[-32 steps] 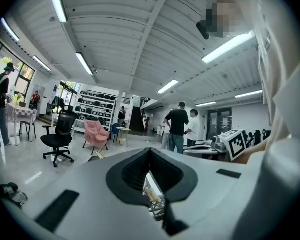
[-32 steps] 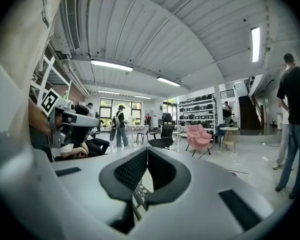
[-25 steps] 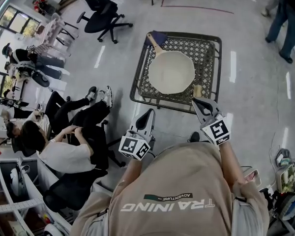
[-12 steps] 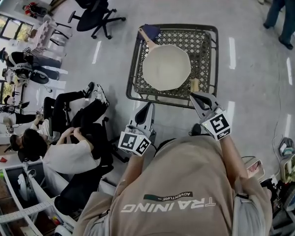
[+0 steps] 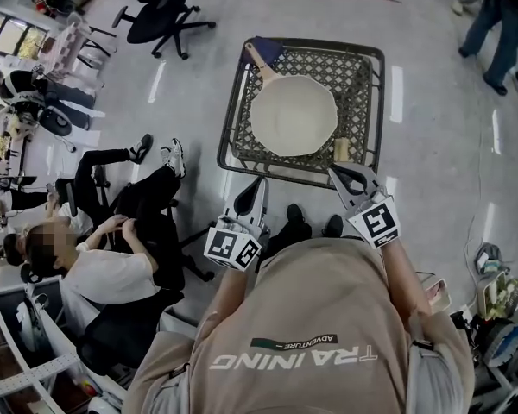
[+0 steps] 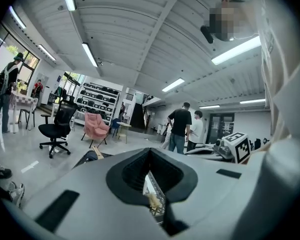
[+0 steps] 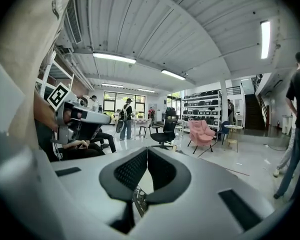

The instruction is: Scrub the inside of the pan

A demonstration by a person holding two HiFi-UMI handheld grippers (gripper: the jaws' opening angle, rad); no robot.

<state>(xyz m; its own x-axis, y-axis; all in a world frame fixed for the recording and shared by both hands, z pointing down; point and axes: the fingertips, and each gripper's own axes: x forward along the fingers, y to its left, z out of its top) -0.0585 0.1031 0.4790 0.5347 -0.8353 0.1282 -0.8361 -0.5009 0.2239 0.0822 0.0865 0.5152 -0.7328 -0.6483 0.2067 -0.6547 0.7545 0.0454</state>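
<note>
Standing at the tabletop's near edge, you haven't begun scrubbing. Your left gripper and right gripper both have jaws squeezed together, holding nothing. One pan sits in the middle. One small yellow piece, maybe the scrubber, lies near the near right corner. One blue thing lies at the far left corner. Next, I think you open the right jaws and grab the yellow piece.

Head cam: above the person, facing steeply down over the shoulders. Left gripper and right gripper sit near, mesh bench just past their tips. Gripper cams ride close behind their own jaws, facing roughly level into the room, and each catches the other gripper. Both share the pink armchair; all three share the black office chair.
</note>
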